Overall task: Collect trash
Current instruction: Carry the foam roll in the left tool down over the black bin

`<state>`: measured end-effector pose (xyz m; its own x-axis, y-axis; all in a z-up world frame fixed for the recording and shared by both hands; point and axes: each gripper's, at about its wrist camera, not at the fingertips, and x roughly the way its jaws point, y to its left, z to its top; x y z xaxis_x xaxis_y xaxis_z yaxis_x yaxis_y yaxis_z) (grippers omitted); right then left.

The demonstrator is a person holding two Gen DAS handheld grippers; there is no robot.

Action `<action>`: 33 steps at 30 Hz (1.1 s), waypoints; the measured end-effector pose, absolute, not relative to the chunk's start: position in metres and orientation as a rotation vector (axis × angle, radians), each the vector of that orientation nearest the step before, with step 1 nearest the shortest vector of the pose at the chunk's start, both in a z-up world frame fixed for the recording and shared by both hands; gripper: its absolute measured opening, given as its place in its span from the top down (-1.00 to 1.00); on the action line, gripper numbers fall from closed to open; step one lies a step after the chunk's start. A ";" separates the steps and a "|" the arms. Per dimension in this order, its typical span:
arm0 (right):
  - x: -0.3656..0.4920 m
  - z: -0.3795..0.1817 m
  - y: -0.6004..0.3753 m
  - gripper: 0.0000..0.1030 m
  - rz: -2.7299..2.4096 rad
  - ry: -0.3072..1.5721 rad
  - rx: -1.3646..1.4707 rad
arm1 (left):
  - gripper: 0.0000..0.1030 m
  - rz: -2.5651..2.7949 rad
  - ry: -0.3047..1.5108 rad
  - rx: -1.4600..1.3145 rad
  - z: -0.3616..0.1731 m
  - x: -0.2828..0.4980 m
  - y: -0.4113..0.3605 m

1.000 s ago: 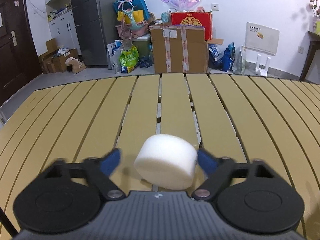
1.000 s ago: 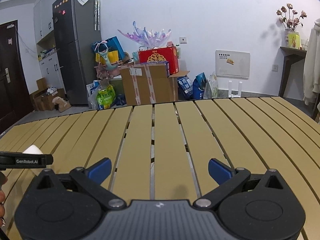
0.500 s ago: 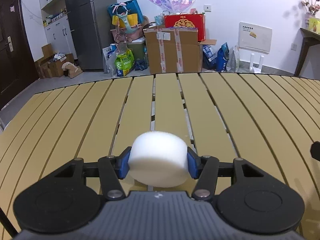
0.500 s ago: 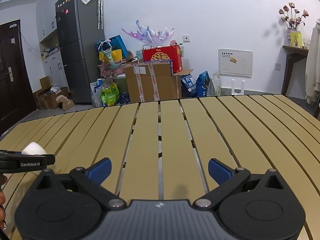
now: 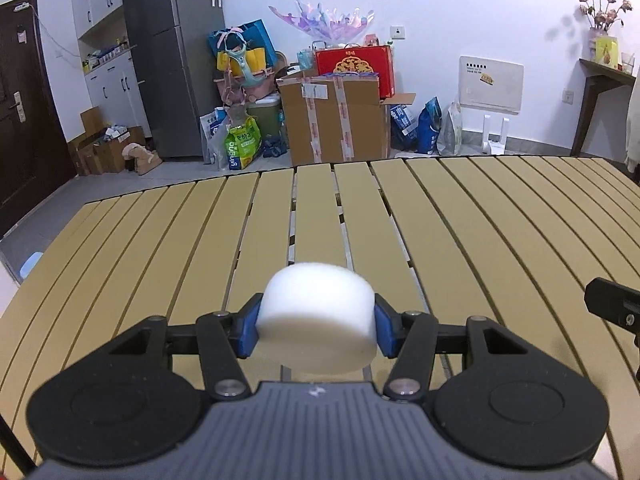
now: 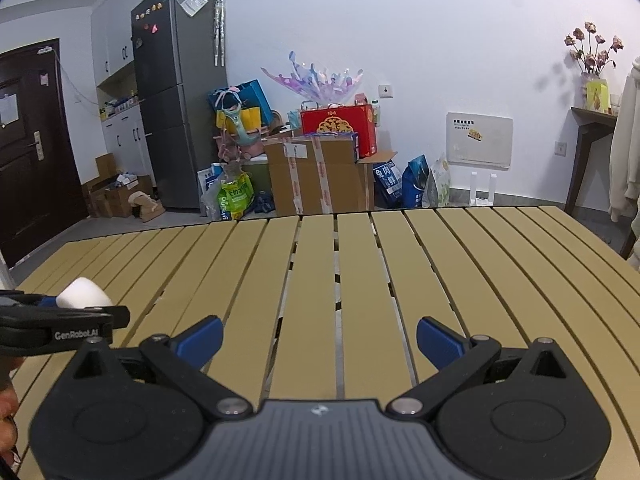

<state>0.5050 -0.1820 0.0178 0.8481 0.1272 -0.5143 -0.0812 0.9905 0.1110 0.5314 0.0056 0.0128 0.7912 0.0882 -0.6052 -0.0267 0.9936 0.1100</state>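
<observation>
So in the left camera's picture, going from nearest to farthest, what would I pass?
Left claw shut on the white foam puck → slatted yellow table → taped cardboard box on the floor → red gift box on top of it → white wall.

**A cluttered room behind the slatted worktop**

The worktop is made of tan slats with dark gaps between them. Beyond its far edge, a tall grey fridge stands beside white cabinets, with a dark door at the far left. A taped cardboard box sits against the white wall, a red gift box on top of it. A green bag leans near the fridge. At the right, dried flowers stand on a dark wooden side table.
</observation>
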 end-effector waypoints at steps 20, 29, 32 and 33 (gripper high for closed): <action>0.367 0.073 -0.191 -1.00 0.137 0.504 0.062 | -0.09 0.081 0.635 0.027 0.057 0.393 -0.002; 0.304 0.084 -0.193 -1.00 0.157 0.498 0.031 | -0.08 0.063 0.612 0.031 0.067 0.325 -0.008; 0.282 0.082 -0.194 -1.00 0.164 0.504 0.021 | -0.08 0.047 0.609 0.029 0.067 0.303 -0.010; 0.275 0.081 -0.195 -1.00 0.165 0.507 0.020 | -0.08 0.041 0.609 0.029 0.066 0.296 -0.011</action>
